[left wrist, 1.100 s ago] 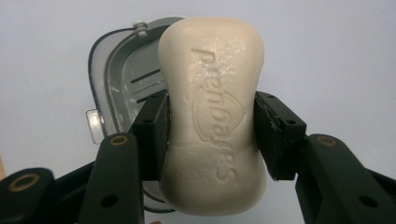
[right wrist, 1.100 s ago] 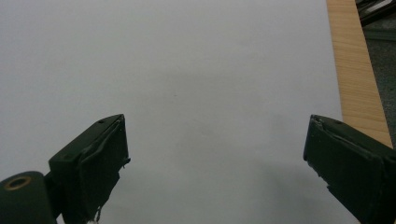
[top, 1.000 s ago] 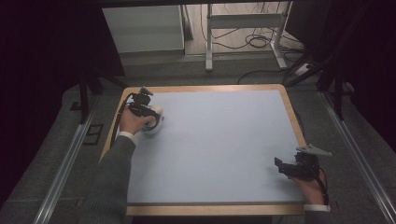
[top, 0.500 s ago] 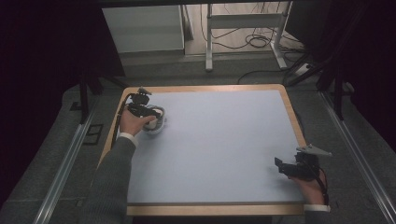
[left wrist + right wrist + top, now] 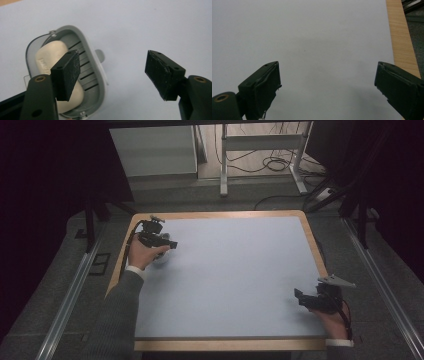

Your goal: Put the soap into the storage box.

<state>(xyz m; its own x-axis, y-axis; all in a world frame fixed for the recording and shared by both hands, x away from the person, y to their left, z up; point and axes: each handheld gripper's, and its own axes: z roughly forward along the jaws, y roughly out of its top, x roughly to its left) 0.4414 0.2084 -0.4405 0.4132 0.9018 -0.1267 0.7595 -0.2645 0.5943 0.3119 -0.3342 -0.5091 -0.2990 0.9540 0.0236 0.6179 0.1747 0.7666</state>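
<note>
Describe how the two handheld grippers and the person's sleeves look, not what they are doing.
Both grippers are black. The left gripper has two blocky jaws with scuffed flat pads, small screw holes and brass-coloured rivets at the arms. The right gripper has the same, its pad edges frayed. In the high view a grey three-cornered plate tops the right gripper and a dark cable trails from it. The sleeve is grey with a white cuff.

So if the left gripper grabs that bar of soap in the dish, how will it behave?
The soap bar looks smooth and rounded, so it may slip between flat pads. It lies loose in the grey slotted dish, so the light-looking dish might shift if nudged.
</note>
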